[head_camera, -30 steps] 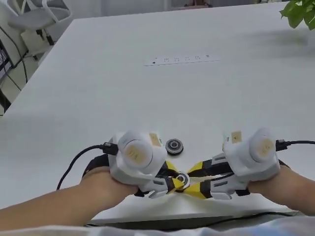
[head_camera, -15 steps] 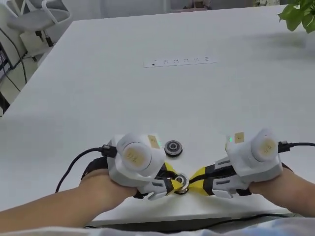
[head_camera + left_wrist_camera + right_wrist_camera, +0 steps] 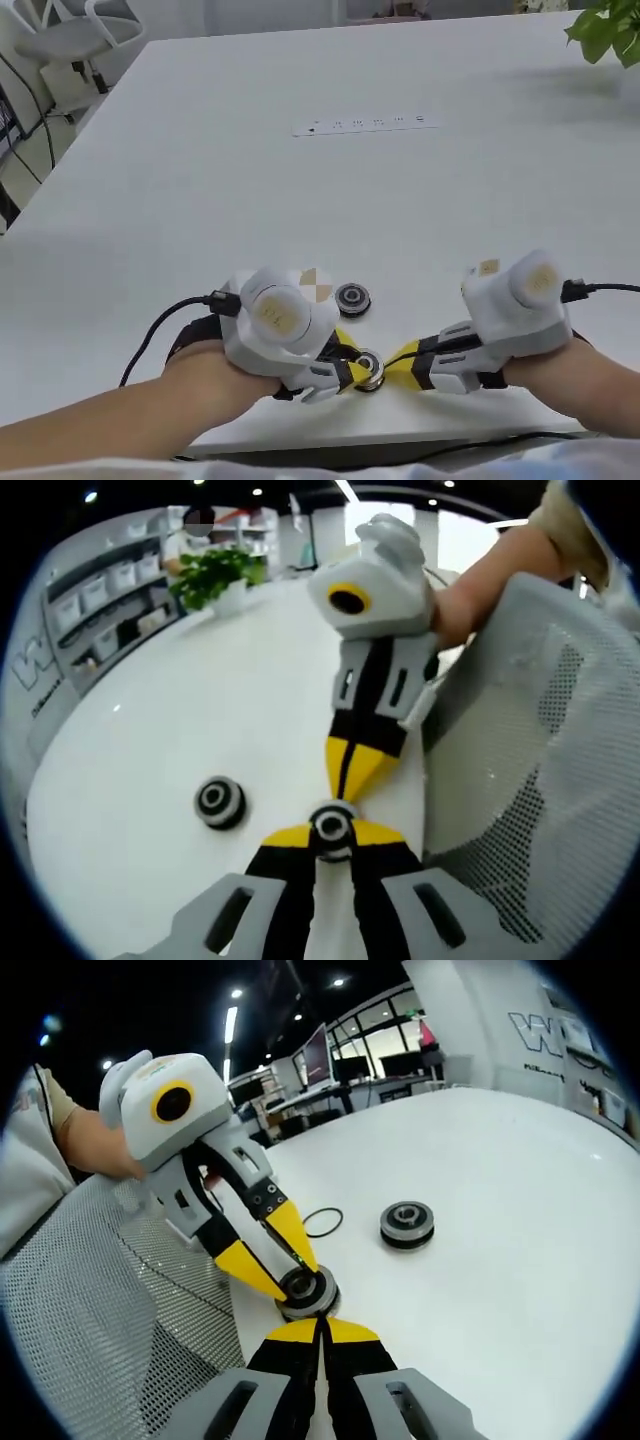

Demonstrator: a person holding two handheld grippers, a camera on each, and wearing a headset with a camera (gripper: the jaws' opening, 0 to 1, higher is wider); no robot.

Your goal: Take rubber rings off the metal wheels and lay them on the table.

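My left gripper (image 3: 352, 372) (image 3: 333, 832) is shut on a small metal wheel (image 3: 368, 368) (image 3: 333, 826) (image 3: 307, 1291), held just above the table's near edge. My right gripper (image 3: 392, 360) (image 3: 322, 1326) comes in from the right, its yellow jaws shut, tips pressed against that wheel's rim; whether they pinch its rubber ring is hidden. A second wheel (image 3: 352, 298) (image 3: 218, 801) (image 3: 407, 1224) with its black rubber ring lies flat on the table just beyond. One loose black rubber ring (image 3: 322, 1222) lies on the table beside the left gripper.
The white table (image 3: 300, 200) stretches far ahead, with a flush socket strip (image 3: 366, 124) in its middle. A green plant (image 3: 605, 25) stands at the far right corner. A white mesh chair back (image 3: 520, 730) (image 3: 100, 1290) is close behind the grippers. Cables trail from both grippers.
The right gripper has rolled and drawn slightly to the right, its tips staying at the held wheel. The left gripper and the wheel have barely moved.
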